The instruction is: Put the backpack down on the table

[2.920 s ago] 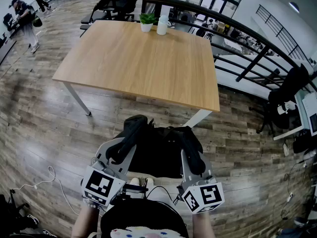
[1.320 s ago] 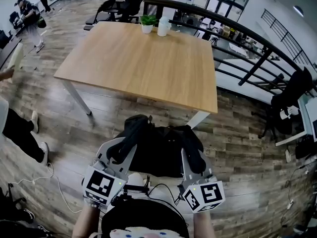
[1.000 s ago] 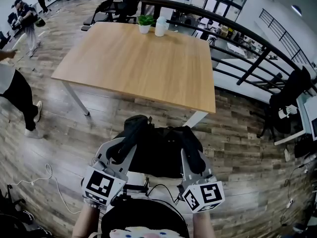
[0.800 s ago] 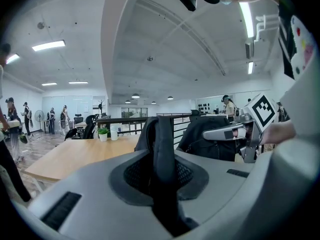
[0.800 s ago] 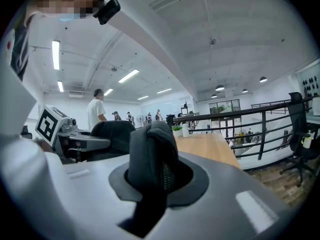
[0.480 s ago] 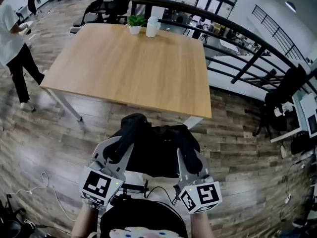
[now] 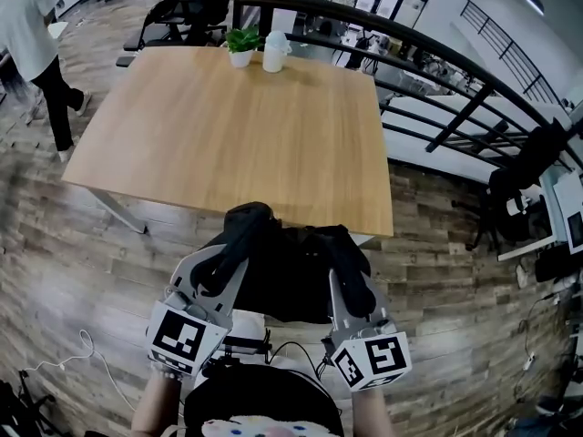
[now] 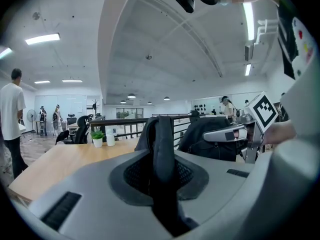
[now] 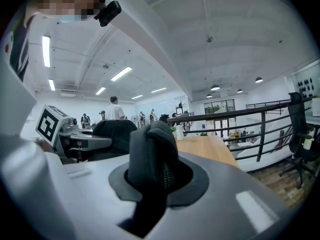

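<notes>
Left claw [image 7: 232, 255], right claw [image 7: 351, 276] clamped on backpack [image 7: 287, 280] straps, potted plant [image 7: 241, 44], perhaps white jug [image 7: 274, 53], on table [image 7: 228, 135]

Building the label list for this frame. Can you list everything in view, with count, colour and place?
table: 1, light wood, centre, ahead of the person
backpack: 1, black, hanging by its straps at the table's near edge
potted plant: 1, green in a white pot, table's far edge
container: 1, white, beside the plant
railing: 1, black, behind and right of the table
office chairs: several, black, beyond the table's far left
bystander: 1, white top, dark trousers, far left
cable: 1, white, on the floor at near left
floor: grey-brown planks
left tongs: 1, grey, shut on a backpack strap
right tongs: 1, grey, shut on the other strap
</notes>
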{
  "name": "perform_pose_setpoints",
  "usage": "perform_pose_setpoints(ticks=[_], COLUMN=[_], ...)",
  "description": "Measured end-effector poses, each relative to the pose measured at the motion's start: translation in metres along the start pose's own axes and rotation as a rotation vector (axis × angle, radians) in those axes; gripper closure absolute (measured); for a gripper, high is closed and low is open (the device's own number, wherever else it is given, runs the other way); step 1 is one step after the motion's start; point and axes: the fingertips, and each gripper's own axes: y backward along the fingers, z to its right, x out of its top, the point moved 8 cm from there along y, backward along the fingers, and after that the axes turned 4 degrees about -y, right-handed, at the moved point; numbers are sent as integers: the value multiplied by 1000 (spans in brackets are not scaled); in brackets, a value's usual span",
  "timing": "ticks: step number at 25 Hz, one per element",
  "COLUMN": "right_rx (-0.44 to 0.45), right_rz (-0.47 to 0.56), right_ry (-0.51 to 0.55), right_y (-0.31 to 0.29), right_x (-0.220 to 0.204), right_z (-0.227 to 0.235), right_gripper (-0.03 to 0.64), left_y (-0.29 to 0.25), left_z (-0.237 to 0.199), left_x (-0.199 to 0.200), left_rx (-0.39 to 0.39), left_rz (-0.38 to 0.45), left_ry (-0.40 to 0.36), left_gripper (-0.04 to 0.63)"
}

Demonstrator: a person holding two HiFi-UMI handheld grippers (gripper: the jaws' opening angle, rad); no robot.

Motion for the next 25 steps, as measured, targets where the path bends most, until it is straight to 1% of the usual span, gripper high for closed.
perform_pose_setpoints(ticks=[4, 11, 18, 25], right_rx=[-10, -23, -41, -55], right_rz=[-6, -11, 1, 9], right_ry=[-6, -7, -10, -6], right_y=[-34, -94, -139, -182], right_x=[14, 38, 53, 66], right_z=[8, 13, 28, 40], right_gripper=[555, 555, 555, 555], left_y=[-26, -64, -104, -138], left_z=[-29, -82, -121, -155], left_x=[12, 30, 41, 49], left_rx=[-13, -32, -55, -74], left_rz=[0, -1, 13, 26], left_ry=[12, 6, 12, -5], left_gripper=[537, 537, 537, 537])
